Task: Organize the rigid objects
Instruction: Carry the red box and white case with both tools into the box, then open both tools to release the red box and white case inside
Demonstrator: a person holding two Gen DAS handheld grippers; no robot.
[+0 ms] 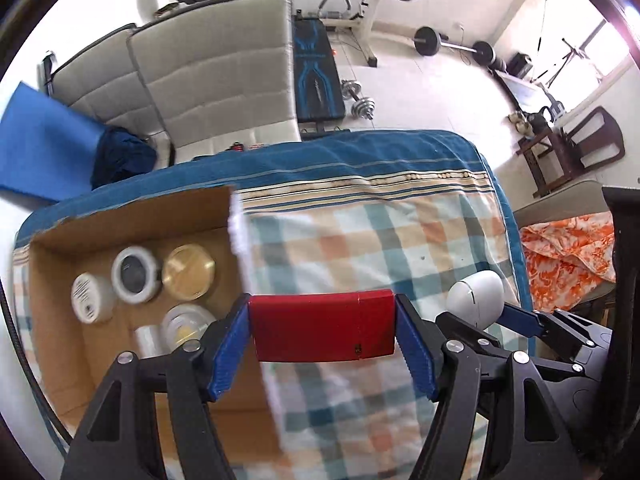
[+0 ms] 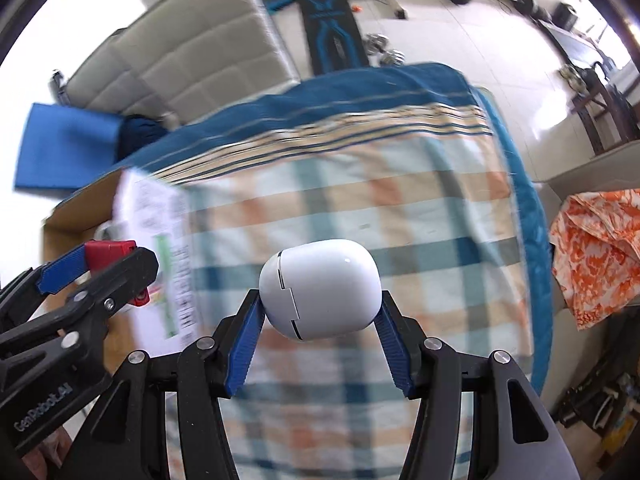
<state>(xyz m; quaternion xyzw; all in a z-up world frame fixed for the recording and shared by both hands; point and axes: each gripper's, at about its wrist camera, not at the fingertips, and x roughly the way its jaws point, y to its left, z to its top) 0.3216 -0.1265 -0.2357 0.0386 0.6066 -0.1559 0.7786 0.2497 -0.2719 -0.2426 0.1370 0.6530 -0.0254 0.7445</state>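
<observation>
My left gripper (image 1: 323,330) is shut on a flat red case (image 1: 323,326) and holds it above the checked cloth, just right of an open cardboard box (image 1: 52,280). The box holds several round tins and jars: a gold-lidded tin (image 1: 190,272), a grey-lidded jar (image 1: 134,274) and a white one (image 1: 86,297). My right gripper (image 2: 320,304) is shut on a white egg-shaped case (image 2: 320,286) and holds it over the cloth. The white case (image 1: 476,295) also shows in the left wrist view at right. The left gripper with the red case (image 2: 110,252) shows in the right wrist view at left.
The checked cloth with a blue border (image 1: 360,232) covers the table. The box has a white labelled flap (image 2: 160,248) on its right side. Beyond the table stand grey padded seats (image 1: 208,76), a weight bench (image 1: 318,76) and barbells. An orange patterned cloth (image 1: 568,256) lies to the right.
</observation>
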